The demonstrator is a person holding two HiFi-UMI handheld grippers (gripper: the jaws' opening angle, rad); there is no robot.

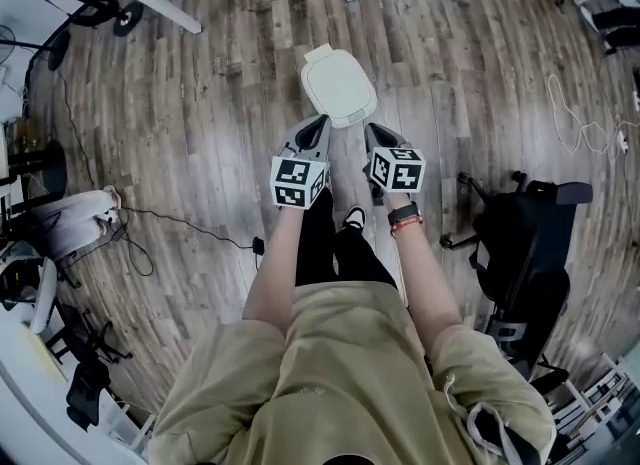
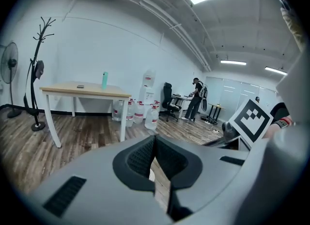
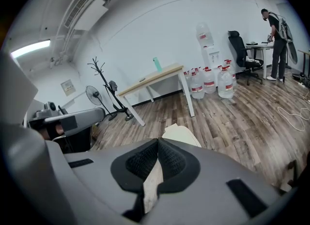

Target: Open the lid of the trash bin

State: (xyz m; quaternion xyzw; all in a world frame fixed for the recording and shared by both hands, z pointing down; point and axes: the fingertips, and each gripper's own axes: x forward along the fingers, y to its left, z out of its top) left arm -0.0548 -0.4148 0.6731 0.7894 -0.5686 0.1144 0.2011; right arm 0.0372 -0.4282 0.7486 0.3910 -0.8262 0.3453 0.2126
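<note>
The trash bin stands on the wooden floor just ahead of me, its pale, rounded square lid lying flat and closed. My left gripper hovers at the lid's near left edge, jaws together and empty. My right gripper hangs at the lid's near right corner, also shut with nothing in it. In the left gripper view the left gripper has its black pads meeting, with only floor behind them. In the right gripper view a corner of the lid peeks above the shut right gripper.
A black office chair stands close on my right. A white cable lies beyond it. A desk with white legs stands ahead to the left, with water jugs behind it. Another person works far off.
</note>
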